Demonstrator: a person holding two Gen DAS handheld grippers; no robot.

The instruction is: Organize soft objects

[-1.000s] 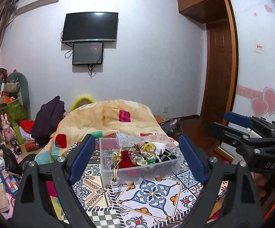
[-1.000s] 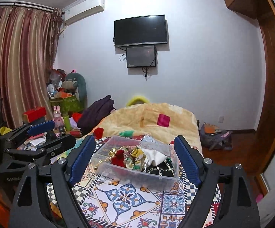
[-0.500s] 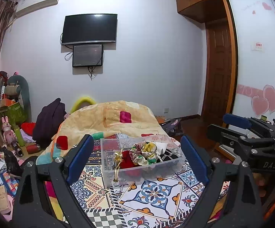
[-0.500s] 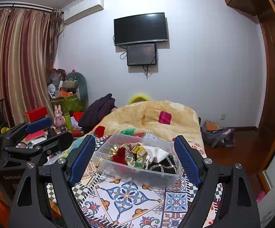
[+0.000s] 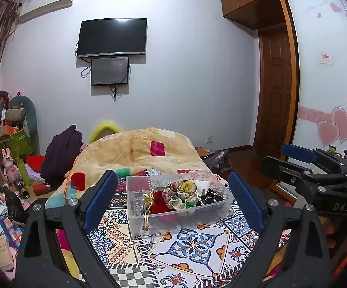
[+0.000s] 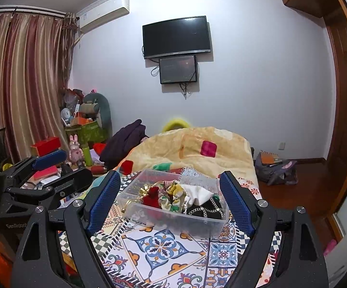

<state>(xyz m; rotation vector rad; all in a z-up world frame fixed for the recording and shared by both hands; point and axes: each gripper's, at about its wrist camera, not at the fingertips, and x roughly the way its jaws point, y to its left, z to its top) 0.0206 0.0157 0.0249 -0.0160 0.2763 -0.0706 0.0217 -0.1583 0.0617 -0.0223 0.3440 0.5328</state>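
Note:
A clear plastic box (image 5: 135,206) sits on the patterned cloth (image 5: 187,247) on the bed. It holds a red velvet pouch with gold ribbon (image 5: 157,198), a floral scrunchie (image 5: 180,195), a white cloth (image 5: 201,184) and a black item with a chain (image 5: 211,198). The box also shows in the right wrist view (image 6: 171,223). My left gripper (image 5: 173,199) is open and empty, held back from the box. My right gripper (image 6: 171,201) is open and empty, also short of the box. Each gripper shows at the edge of the other's view.
A yellow patchwork quilt (image 5: 137,151) is heaped behind the box. Clutter, toys and a dark garment (image 5: 60,151) lie at the left by the curtain (image 6: 17,84). A bag (image 6: 274,168) lies on the wood floor at the right, near the wardrobe (image 5: 322,72).
Both grippers have risen and tilted slightly, so the box sits a little lower in both views. Nothing was grasped or released.

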